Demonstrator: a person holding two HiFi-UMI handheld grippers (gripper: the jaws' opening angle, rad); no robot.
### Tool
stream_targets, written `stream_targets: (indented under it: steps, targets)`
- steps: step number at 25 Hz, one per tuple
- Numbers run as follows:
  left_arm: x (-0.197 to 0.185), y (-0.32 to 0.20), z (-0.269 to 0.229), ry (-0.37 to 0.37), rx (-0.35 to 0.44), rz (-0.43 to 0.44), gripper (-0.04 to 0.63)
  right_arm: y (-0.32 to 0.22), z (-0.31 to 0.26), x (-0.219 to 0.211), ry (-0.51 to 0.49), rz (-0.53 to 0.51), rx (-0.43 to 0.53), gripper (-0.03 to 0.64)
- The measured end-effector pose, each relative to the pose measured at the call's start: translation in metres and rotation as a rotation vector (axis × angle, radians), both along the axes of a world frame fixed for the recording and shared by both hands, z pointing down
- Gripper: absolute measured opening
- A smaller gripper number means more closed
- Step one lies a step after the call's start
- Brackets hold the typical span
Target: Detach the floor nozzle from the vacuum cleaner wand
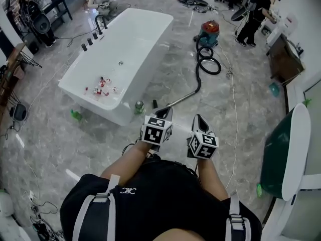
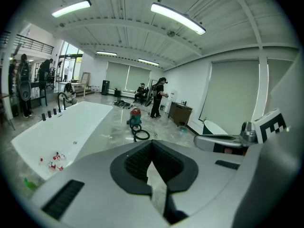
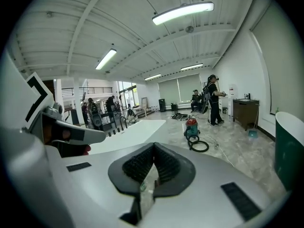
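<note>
A red and teal vacuum canister (image 1: 209, 32) stands on the marble floor, also seen in the left gripper view (image 2: 135, 116) and the right gripper view (image 3: 191, 126). Its black hose (image 1: 205, 64) coils, then runs into a thin wand (image 1: 183, 97) slanting toward me. The wand's near end passes behind my left gripper (image 1: 167, 111), so the floor nozzle is hidden. My left gripper (image 2: 152, 145) is shut and empty. The right gripper (image 1: 199, 118) hovers beside it, and its jaws (image 3: 153, 149) are also shut on nothing. Both are held above the floor, short of the wand.
A long white bathtub (image 1: 120, 54) with small red items inside lies to the left. A green can (image 1: 139, 106) stands by its near corner. A dark green tub (image 1: 281, 154) sits at the right. People work at the back (image 1: 258, 14). Cables trail across the floor (image 1: 233, 99).
</note>
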State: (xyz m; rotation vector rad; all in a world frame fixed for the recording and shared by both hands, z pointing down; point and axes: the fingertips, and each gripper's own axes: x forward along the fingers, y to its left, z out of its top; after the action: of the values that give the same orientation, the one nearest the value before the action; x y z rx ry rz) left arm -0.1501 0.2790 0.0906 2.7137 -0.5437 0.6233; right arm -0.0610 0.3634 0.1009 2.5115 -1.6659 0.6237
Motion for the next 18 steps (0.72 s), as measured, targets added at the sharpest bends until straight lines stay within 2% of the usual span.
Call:
stream_targets:
  steps: [6,9,13,18]
  targets:
    - [0.028,-0.08,0.006,0.005,-0.013,-0.003,0.005,-0.075,0.006,0.029,-0.056,0.002,0.0,0.003]
    - [0.037,-0.112,0.011,-0.005,-0.012,-0.006,0.005,-0.105,0.007,0.039,-0.052,0.006,0.007,0.003]
    - [0.062,-0.146,0.017,-0.017,-0.013,-0.016,0.005,-0.129,0.018,0.06,-0.061,0.007,-0.002,0.003]
    - [0.076,-0.174,0.036,-0.059,-0.047,-0.038,0.005,-0.155,0.035,0.084,-0.083,0.015,-0.034,0.003]
